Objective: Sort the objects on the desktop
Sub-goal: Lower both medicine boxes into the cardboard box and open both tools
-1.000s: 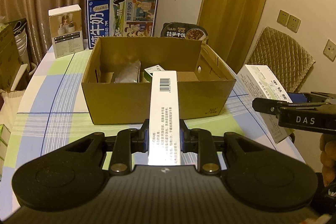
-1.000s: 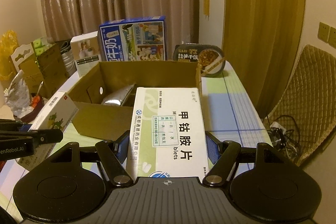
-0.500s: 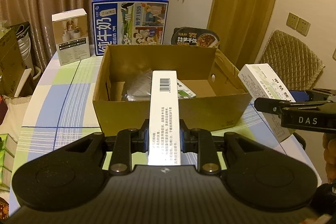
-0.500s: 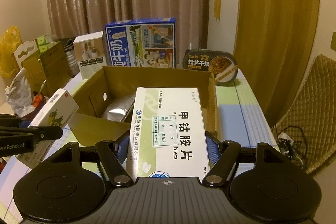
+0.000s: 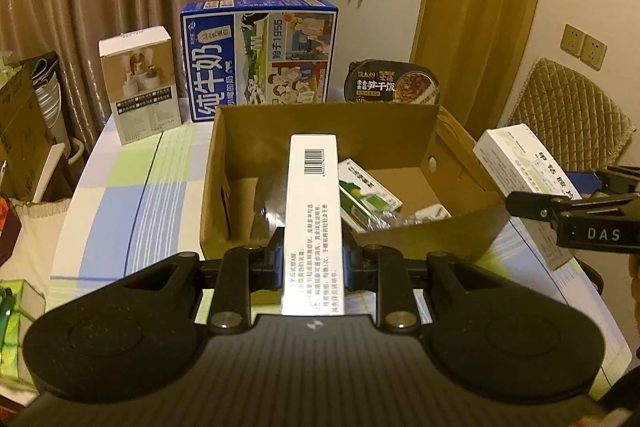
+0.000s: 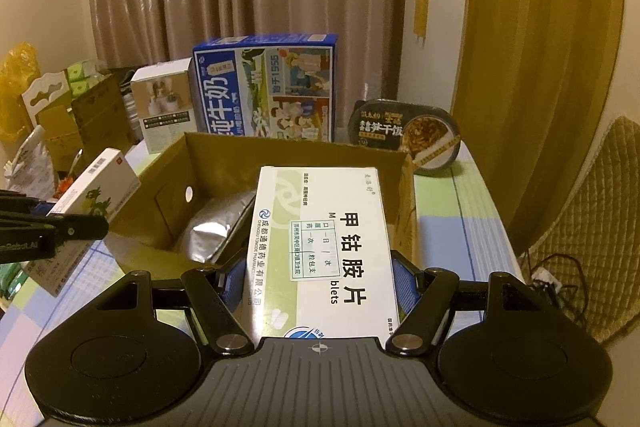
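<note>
Looming larger than a second ago: carton [image 5: 320, 171] nearer in both views, more of its floor showing, both tools advanced toward it. Clamped narrow in left tool [image 5: 313, 263]: slim white box [image 5: 313, 211], barcode end jutting out over carton's near wall. Clamped about half wide in right tool [image 6: 320, 279]: flat pill box [image 6: 324, 239], far end reaching over carton's near right corner. Seen from left view, right tool [image 5: 576, 215] off right of carton, pill box [image 5: 520, 167] beside carton's right wall. Seen from right view, left tool [image 6: 52, 231] off left, with slim box [image 6: 96, 187] beside carton's left wall. Lying inside carton: green-and-white packet [image 5: 368, 193] and silver foil pouch [image 6: 216, 227]. Standing on checked worktop [image 5: 132, 195] beyond carton: blue milk box [image 5: 260, 59], small white box [image 5: 138, 83] to its left, black meal bowl [image 5: 394, 85] to its right. Blocking path into carton: only its near wall, below both boxes.
</note>
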A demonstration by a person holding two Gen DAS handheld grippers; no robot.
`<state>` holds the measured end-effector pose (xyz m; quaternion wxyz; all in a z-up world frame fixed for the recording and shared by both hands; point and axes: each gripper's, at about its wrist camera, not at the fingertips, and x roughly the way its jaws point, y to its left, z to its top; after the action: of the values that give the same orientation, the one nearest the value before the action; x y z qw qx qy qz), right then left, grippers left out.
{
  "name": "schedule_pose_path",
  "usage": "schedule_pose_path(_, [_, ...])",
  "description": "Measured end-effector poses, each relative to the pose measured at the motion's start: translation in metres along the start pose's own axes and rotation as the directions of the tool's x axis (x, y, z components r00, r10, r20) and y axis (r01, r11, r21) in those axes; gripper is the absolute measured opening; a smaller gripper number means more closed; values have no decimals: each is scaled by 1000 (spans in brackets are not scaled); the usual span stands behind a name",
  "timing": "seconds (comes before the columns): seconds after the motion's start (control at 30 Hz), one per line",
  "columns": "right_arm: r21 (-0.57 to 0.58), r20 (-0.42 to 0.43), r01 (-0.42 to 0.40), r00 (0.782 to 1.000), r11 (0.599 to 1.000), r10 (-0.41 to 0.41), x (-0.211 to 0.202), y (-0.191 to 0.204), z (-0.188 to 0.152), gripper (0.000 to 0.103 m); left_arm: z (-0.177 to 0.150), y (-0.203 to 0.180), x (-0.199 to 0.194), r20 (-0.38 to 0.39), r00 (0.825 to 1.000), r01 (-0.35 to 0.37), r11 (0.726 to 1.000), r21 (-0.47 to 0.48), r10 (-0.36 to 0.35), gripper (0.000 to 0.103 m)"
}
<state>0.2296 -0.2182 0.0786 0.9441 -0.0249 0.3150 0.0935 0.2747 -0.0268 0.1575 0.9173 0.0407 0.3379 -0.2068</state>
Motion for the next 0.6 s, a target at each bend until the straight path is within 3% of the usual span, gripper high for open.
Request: schedule_pose_path(0.6, [-21, -10, -20, 1000, 1000, 20, 43, -6, 35, 68, 31, -4, 49, -33, 999, 33, 998, 58, -31, 21])
